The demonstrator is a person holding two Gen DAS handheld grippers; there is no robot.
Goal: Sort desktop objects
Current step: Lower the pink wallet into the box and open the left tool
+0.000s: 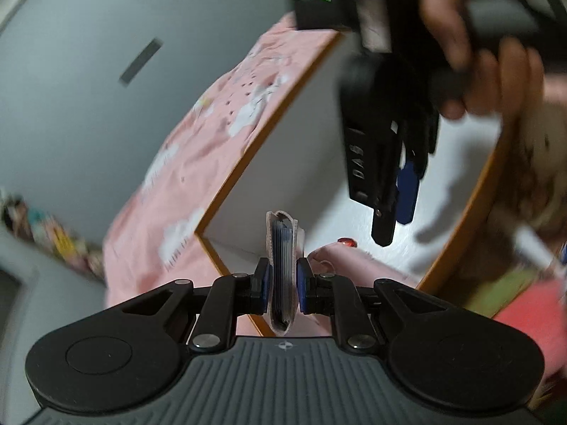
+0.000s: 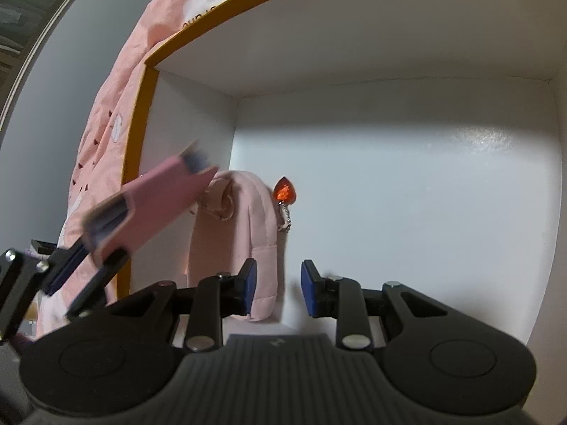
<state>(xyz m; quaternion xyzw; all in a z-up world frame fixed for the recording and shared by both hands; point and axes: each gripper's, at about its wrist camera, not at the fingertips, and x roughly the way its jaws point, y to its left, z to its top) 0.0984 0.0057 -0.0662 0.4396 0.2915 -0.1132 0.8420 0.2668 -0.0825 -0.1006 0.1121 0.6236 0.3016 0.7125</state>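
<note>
Dim, heavy motion blur (left view worst), fisheye-warped edges, glare on box floor (image 2: 478, 148).

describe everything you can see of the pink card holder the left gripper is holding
The pink card holder is a slim, soft-looking pink sleeve, open at its ends, with a dark blue ribbed stack of pockets or cards showing inside. The left gripper is shut on it, a blue pad on each flat side. In the right wrist view it is tilted, held in the air over the corner of the white box.
</note>
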